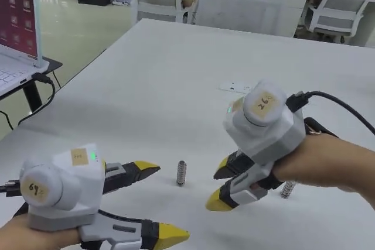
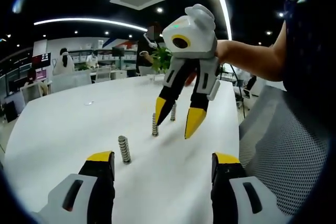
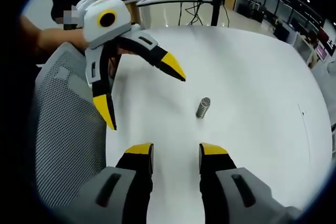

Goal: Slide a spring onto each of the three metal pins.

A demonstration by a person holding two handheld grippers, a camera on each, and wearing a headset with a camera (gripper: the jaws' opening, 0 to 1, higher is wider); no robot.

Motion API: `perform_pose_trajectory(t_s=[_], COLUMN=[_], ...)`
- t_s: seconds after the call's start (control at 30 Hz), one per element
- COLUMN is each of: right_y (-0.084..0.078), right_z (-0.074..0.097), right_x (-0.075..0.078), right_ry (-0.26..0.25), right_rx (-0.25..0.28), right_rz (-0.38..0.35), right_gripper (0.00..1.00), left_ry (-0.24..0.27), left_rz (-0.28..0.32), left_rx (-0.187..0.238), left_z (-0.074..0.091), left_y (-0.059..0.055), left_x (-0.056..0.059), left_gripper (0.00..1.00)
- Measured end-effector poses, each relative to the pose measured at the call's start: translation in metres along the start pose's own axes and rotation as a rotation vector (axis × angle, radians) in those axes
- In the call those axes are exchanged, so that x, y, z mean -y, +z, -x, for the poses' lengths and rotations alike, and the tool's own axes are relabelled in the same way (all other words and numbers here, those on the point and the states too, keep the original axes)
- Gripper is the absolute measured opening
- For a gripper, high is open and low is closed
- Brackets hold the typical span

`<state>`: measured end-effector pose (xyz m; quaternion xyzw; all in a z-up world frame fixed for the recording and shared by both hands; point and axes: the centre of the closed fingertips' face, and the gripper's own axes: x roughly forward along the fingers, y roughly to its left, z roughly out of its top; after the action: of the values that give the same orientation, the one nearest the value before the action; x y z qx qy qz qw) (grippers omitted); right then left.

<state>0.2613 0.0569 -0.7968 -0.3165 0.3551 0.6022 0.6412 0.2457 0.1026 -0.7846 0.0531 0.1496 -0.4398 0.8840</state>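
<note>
- Three springs stand upright on the table (image 1: 176,74). The left gripper view shows them in a loose row: a near spring (image 2: 124,149), a middle spring (image 2: 155,124) and a far spring (image 2: 172,111).
- I can make out no bare pin. Whether a pin runs up inside each coil is too small to tell.
- The left gripper (image 1: 164,202) hovers low near the front of the table. Its jaws are spread wide with nothing between them, and the near spring stands just ahead of it.
- The right gripper (image 1: 217,189) points down and across toward the left one. Its jaws are parted less widely and are also empty, with the tips just above the table.
- The near spring stands between the two grippers and touches neither. In the left gripper view, the middle and far springs line up with the right gripper's tips, beyond them.
- Step in hand, as I judge it: no spring is being carried or slid. Either all three springs are already seated on pins, or none has been picked up yet.
- If the springs are loose, the near spring is the handiest one to start with. A gripper would need to close lightly on its side, keep it upright and avoid squashing the coil. Its bore would then have to line up squarely over a pin before it is lowered.
</note>
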Motion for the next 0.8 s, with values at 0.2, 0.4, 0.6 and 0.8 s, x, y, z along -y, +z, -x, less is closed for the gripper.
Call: perform_pose_trajectory(t_s=[0.2,0.4,0.6,0.8], right_y=[-0.009,-0.020,-0.025,-0.038], right_z=[0.007,0.015,0.025,0.034], right_x=[-0.006,-0.011,-0.015,-0.018], right_ry=[-0.015,-0.031,-0.049,-0.069], right_rx=[0.037,0.079,0.147,0.181], right_rz=[-0.025,-0.057,-0.087,-0.135], right_gripper=[0.35,0.36,0.38,0.41], left_ry=[-0.001,-0.003,-0.004,-0.003], left_rz=[0.007,0.009,0.009,0.016], left_rx=[-0.002,-0.004,-0.004,0.003], left_z=[0.001,0.002,0.001,0.002], left_y=[-0.002,-0.003,-0.002,-0.001], left_x=[0.001,0.004,0.004,0.005], left_gripper=[0.72,0.73,0.74,0.75])
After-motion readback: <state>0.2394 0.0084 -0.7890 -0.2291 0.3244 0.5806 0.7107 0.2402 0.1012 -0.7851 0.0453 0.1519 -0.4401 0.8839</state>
